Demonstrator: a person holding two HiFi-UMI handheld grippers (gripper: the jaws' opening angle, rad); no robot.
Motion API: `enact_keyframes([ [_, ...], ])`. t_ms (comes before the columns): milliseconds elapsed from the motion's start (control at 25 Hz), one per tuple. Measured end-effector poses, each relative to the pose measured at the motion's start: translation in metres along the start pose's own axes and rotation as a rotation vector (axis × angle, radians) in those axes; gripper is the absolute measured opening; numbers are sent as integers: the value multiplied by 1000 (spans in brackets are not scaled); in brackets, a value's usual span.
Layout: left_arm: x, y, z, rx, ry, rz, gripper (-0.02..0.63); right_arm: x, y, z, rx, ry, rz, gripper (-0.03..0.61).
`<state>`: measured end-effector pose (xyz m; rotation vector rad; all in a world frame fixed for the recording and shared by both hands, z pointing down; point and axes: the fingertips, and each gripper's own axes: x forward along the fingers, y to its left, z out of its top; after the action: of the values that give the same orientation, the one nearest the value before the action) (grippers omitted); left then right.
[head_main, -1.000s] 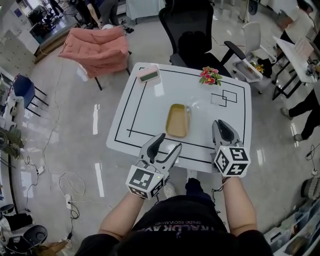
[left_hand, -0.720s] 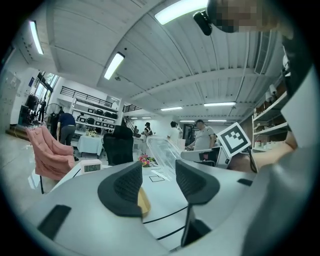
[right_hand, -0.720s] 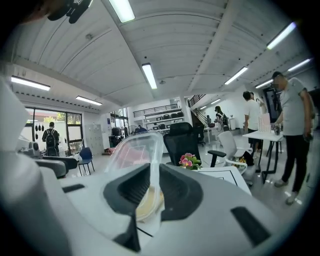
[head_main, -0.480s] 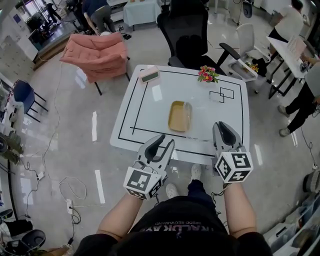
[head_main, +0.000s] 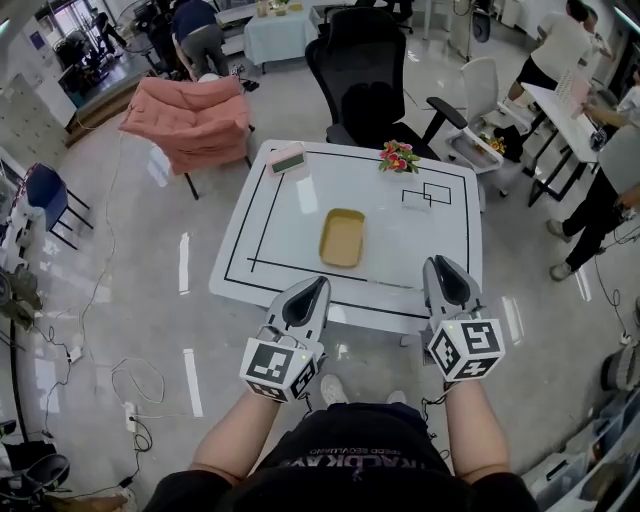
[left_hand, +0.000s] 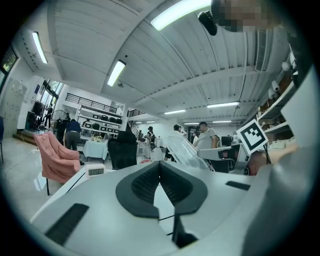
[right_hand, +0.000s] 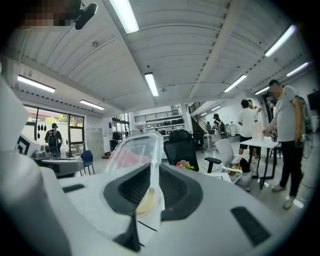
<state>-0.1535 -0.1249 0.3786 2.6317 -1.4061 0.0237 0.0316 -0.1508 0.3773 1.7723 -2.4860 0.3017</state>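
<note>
The right gripper is closed on a clear plastic lid. The lid is thin, glossy and transparent, a rounded rectangle with a raised rim. It is clamped by one short edge and stands on edge between the ribbed black pads. Its long axis points up and away from the gripper, leaning slightly to the left in the right gripper view. In the left gripper view the lid shows as a see-through panel beside the marker cube of the right gripper. The left gripper has its pads pressed together with nothing between them. In the head view both grippers are held off the near edge of the surface, left and right. The surface is a white, reflective, square top marked with black lines. A shallow tan tray, matte with rounded corners, lies near the centre of the surface with its long axis running away from the person. A digital clock and a small flower bunch stand at the far edge.
</note>
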Motion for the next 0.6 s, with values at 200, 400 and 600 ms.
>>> enact_keyframes([
  [200, 8, -35, -9, -7, 16, 47, 2, -19, -24, -6, 6, 13, 50, 55],
  [400, 10, -73, -18, -19, 25, 96, 2, -40, -44, -10, 5, 24, 108, 54],
  [600, 5, -107, -27, -24, 32, 143, 2, -62, -59, -16, 5, 32, 158, 54],
])
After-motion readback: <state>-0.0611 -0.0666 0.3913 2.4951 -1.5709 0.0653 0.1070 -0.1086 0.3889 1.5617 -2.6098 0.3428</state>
